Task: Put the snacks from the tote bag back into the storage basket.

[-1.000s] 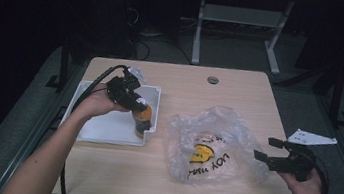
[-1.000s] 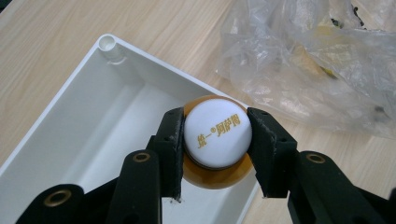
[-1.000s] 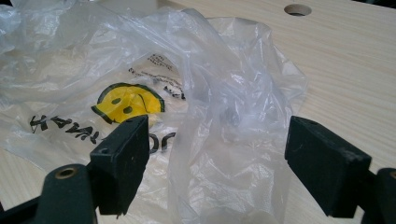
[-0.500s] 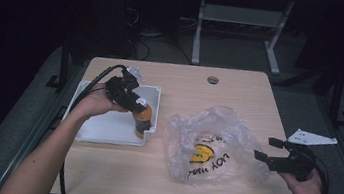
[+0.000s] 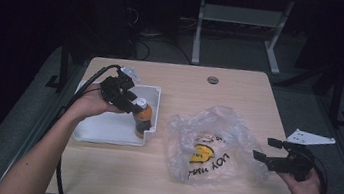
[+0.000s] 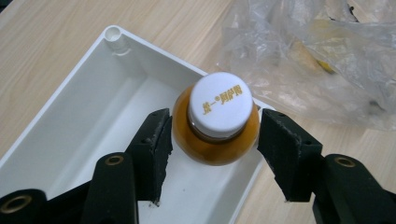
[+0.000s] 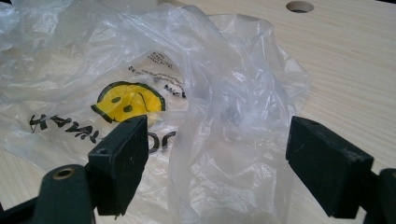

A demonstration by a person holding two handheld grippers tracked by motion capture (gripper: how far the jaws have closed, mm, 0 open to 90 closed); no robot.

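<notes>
An amber bottle with a white cap stands upright in the near right corner of a white tray. My left gripper reaches over the tray from the left. In the left gripper view the bottle sits between the jaws of my left gripper. The jaws have just been opening, and a gap shows at the right pad. A crumpled clear plastic bag with a yellow smiley print lies right of the tray. My right gripper hovers open at the bag's right edge, and the bag lies just ahead of my right gripper.
The wooden table has a round cable hole near its far edge. The tray holds nothing besides the bottle. A black cable trails from the left gripper off the table's left side. A metal desk frame stands behind the table.
The left gripper's jaws have spread wider around the bottle, which stays upright in the tray corner. The right gripper and the bag have not moved.
</notes>
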